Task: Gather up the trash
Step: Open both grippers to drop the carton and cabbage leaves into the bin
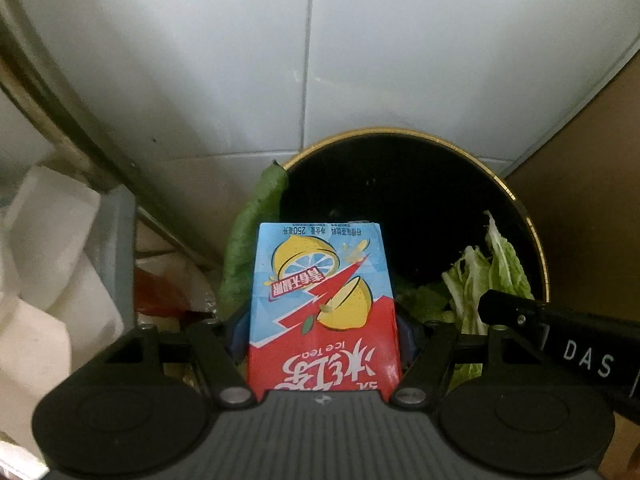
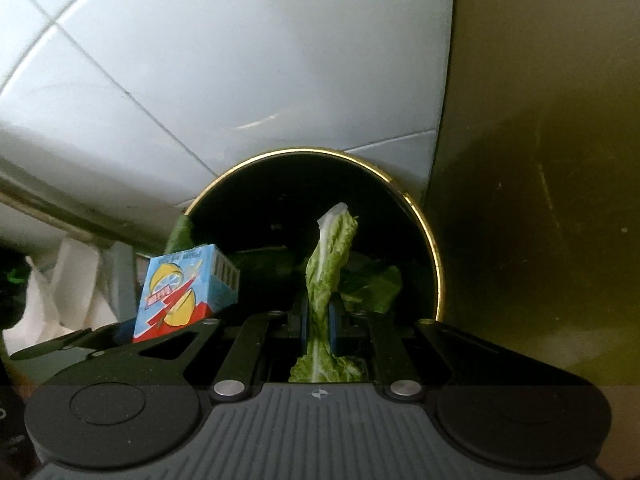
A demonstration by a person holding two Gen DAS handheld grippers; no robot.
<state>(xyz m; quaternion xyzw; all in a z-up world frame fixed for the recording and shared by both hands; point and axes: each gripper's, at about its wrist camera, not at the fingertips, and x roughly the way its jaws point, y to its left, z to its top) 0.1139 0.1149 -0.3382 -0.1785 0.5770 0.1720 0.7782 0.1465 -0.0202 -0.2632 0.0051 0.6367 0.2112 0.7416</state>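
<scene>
From your left wrist view, your left gripper [image 1: 322, 332] is clamped on the ice tea carton [image 1: 324, 308], its blue pads pressed against both sides of the box. The carton hangs printed face toward the camera, lettering upside down, right over the near left part of the bin's [image 1: 516, 200] gold rim. Inside that black bin you have pale cabbage leaves [image 1: 484, 280] piled against the right wall, and a long green leaf [image 1: 252, 236] draped over the left rim. Beyond the bin is white floor tile [image 1: 200, 60]; crumpled white paper [image 1: 52, 260] sits off to the left, and a brown cardboard panel [image 1: 592, 180] stands on the right. Your right gripper pokes in at the lower right edge.

Over to your right wrist view: your right gripper [image 2: 318, 324] is pinched tight on a lettuce leaf [image 2: 330, 256], the pale rib running between the pads and the frilly tip standing up over the bin's open mouth [image 2: 434, 264]. More greens lie dark at the bottom. The carton [image 2: 176, 292] shows at the left, held just beside the rim.
</scene>
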